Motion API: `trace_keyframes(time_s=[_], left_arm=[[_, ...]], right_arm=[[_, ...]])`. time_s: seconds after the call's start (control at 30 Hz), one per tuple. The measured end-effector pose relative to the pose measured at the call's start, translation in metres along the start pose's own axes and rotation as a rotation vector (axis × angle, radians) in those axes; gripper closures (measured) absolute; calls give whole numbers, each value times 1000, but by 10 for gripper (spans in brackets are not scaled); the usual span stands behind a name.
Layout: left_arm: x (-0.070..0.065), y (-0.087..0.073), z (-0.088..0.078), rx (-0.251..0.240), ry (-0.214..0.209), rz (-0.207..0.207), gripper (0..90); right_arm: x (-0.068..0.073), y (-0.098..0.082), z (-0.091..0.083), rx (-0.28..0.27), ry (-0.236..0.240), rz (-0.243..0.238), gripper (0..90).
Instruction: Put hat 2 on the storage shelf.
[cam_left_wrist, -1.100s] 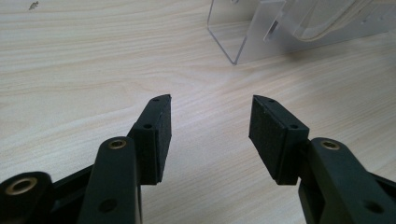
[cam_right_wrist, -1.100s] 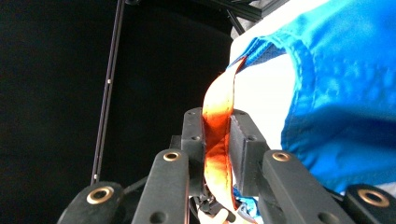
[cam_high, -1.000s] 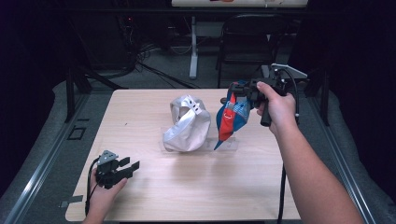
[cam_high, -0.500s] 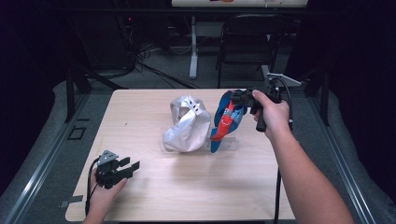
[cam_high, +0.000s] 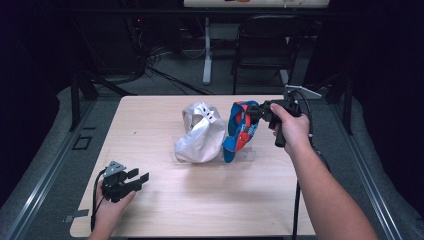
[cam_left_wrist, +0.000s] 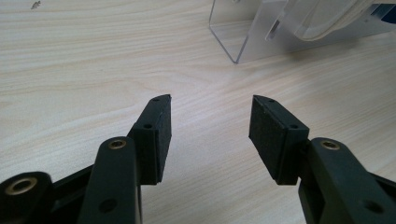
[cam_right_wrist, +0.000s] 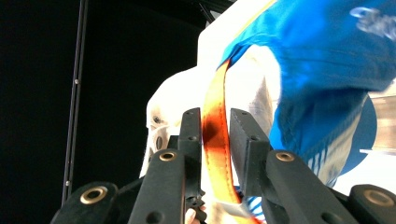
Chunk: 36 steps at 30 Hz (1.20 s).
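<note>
A white cap (cam_high: 200, 132) sits tilted at the table's middle on a clear plastic stand (cam_high: 245, 156). Just right of it hangs a blue cap with red trim (cam_high: 239, 131), its lower end touching the stand. My right gripper (cam_high: 252, 112) is shut on that cap's upper edge. In the right gripper view the jaws (cam_right_wrist: 215, 128) pinch an orange-red band (cam_right_wrist: 212, 140) of the blue cap (cam_right_wrist: 322, 60), with the white cap (cam_right_wrist: 170, 100) behind. My left gripper (cam_high: 140, 179) rests low at the front left, open, nothing between its pads (cam_left_wrist: 210, 135).
The wooden table (cam_high: 150, 115) has bare surface on the left and along the front. A corner of the clear stand (cam_left_wrist: 243, 37) shows ahead of the left gripper. A dark chair (cam_high: 262, 50) and a white post (cam_high: 207, 47) stand beyond the far edge.
My right gripper has carried the blue cap leftward and slightly down, bringing it up beside the white cap. The left gripper has stayed put.
</note>
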<state>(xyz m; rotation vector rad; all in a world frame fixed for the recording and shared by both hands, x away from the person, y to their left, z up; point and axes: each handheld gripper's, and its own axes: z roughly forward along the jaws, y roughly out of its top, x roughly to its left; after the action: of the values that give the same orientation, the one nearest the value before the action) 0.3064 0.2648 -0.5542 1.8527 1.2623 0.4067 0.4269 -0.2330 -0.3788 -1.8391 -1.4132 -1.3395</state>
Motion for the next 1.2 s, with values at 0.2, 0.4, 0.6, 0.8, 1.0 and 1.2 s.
trace_keyframes(time_s=[0.2,0.4,0.6,0.8,1.0,1.2], left_arm=[[0,0,0,0,0,0,492],[0,0,0,-4,3,-3,492],[0,-1,0,-2,2,1,490],[1,-1,-1,0,2,-1,487],[0,-1,0,-4,7,-4,484],[0,-1,1,12,6,-1,482]], right_arm=[[-4,-2,-6,-2,-11,-10,726],[-10,-5,-9,-5,-40,-21,672],[-15,-9,-18,-34,-85,-71,587],[-21,-14,-26,-68,-146,-117,547],[-32,-25,-34,-99,-201,-201,507],[-48,-48,-35,-98,-303,-347,503]])
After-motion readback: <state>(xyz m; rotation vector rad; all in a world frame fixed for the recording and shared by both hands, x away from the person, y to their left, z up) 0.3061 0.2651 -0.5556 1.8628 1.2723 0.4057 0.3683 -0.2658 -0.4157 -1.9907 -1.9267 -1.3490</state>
